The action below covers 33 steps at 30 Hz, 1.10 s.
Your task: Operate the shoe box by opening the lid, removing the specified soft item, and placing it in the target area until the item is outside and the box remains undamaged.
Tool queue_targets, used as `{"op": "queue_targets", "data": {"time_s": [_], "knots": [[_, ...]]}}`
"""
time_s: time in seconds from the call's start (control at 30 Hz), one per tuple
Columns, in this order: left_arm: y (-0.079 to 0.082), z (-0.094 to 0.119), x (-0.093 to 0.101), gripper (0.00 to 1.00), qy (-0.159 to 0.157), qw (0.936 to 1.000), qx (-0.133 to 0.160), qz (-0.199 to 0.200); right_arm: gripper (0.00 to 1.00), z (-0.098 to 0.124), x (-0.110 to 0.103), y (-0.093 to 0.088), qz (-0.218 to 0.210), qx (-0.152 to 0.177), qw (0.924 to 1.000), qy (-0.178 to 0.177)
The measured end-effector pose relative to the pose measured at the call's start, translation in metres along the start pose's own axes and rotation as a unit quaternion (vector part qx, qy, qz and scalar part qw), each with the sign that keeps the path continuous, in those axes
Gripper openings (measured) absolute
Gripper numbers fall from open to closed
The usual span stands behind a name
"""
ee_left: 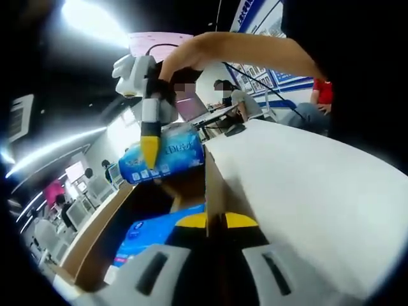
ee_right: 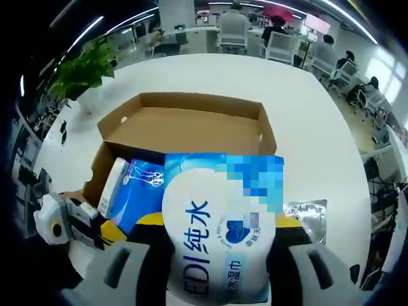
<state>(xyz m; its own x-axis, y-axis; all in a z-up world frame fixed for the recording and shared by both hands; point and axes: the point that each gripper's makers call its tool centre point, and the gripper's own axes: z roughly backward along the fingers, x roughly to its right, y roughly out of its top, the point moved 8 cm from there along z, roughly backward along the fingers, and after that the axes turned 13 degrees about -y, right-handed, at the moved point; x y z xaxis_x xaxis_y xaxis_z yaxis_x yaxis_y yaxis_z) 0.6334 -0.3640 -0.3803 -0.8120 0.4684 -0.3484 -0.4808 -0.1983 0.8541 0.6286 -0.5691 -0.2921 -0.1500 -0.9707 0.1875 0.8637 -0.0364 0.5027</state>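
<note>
Right gripper (ee_right: pixel 220 245) is clamped on the blue-and-white wet-wipes pack (ee_right: pixel 220 223) — its yellow-tipped jaws press in from either side of the soft pack, which bulges up toward the camera with big printed characters on its white face. In the left gripper view that same pack (ee_left: pixel 162 159) hangs in the air above the open box, pinched by the right gripper (ee_left: pixel 150 150), with a person's bare forearm (ee_left: pixel 236 51) reaching in from the top right behind it. Below, in the right gripper view, the brown cardboard shoe box (ee_right: pixel 191 127) sits open on the white table (ee_right: pixel 319 127), its lid folded back flat toward the far side, and a smaller blue-and-white packet (ee_right: pixel 131 188) lies inside against the box's left wall. A crinkly silver foil packet (ee_right: pixel 306 217) rests on the table just beside the box's right wall. The left gripper (ee_left: pixel 217 220) has its yellow tips closed on the thin cardboard wall (ee_left: pixel 213 185) of the box — the edge runs straight up between the jaws. It shows again at the lower left of the right gripper view (ee_right: pixel 95 226), touching the box's near corner. A leafy green plant (ee_right: pixel 83 70) stands at the table's far left edge, and an office with seated people and chairs stretches behind.
</note>
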Motion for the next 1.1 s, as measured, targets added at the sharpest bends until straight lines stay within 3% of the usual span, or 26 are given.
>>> {"op": "queue_targets", "data": {"time_s": [0.13,0.67,1.1], "knots": [[0.000,0.000,0.000,0.06,0.001,1.0000,0.000,-0.003,0.60,0.003,0.008,-0.001,-0.009,0.010,0.9999,0.003],[0.000,0.000,-0.001,0.06,0.000,1.0000,-0.001,-0.004,0.60,0.008,0.023,-0.018,-0.007,-0.011,0.9997,0.022],[0.000,-0.001,-0.001,0.06,0.000,1.0000,0.000,-0.004,0.60,0.015,0.034,-0.023,-0.011,0.000,0.9996,0.025]]}}
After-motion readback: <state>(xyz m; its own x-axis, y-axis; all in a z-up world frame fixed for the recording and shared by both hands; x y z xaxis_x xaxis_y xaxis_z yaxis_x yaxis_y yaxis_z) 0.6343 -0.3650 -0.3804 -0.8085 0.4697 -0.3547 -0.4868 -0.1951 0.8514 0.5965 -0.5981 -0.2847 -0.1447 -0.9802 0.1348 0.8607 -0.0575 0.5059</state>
